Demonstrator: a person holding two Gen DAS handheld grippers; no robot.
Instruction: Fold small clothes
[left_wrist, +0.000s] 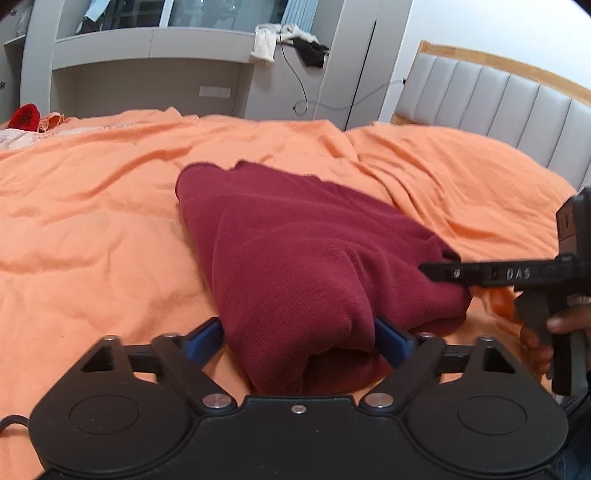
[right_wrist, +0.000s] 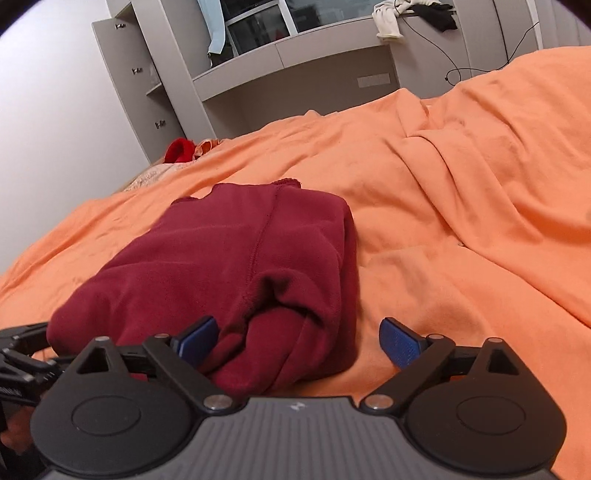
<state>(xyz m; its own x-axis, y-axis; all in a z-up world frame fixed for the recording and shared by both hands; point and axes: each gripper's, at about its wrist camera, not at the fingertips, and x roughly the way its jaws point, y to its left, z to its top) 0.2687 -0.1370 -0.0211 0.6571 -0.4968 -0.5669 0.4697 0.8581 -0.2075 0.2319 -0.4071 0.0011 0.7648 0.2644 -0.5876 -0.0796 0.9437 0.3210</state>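
Note:
A dark red knit garment (left_wrist: 295, 251) lies folded in a thick bundle on the orange bedspread (left_wrist: 92, 221). My left gripper (left_wrist: 299, 339) is open, its blue pads on either side of the bundle's near end. The right gripper (left_wrist: 443, 271) shows at the right of the left wrist view, its fingertip at the bundle's right edge. In the right wrist view the garment (right_wrist: 229, 258) lies ahead and to the left. My right gripper (right_wrist: 299, 338) is open, the bundle's near corner between its jaws against the left pad (right_wrist: 195, 338). The right pad (right_wrist: 400, 341) is over the bedspread.
A padded grey headboard (left_wrist: 498, 99) stands at the right. A grey shelf unit (left_wrist: 147, 48) with clothes and a cable on it stands behind the bed. A red item (left_wrist: 24, 116) and pale fabric lie at the bed's far left. The bedspread (right_wrist: 461, 184) is rumpled over a pillow.

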